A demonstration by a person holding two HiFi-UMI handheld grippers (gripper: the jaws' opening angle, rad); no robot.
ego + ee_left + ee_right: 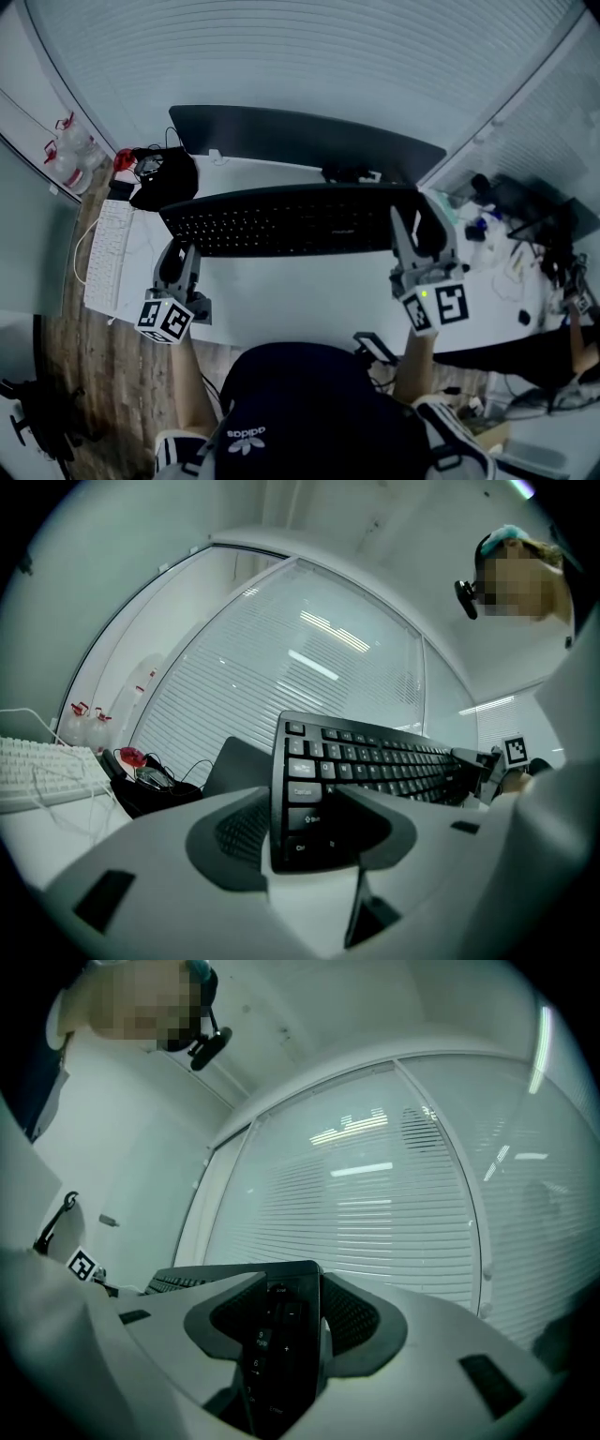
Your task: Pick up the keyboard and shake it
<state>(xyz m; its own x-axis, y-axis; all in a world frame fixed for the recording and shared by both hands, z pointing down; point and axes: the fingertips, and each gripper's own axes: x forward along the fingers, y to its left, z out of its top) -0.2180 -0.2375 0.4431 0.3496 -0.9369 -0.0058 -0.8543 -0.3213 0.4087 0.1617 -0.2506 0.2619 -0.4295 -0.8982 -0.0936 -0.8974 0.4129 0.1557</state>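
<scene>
- black keyboard (281,220) is up off the bench (300,300), above its middle, keys tilted toward the person
- gripped at both short ends, likely for balance during shaking
- left gripper (176,262) jaws clenched on the Ctrl/Shift end
- right gripper (420,239) jaws clamped on the numpad end
- white keyboard (105,253) lies at the bench's left edge, well apart
</scene>
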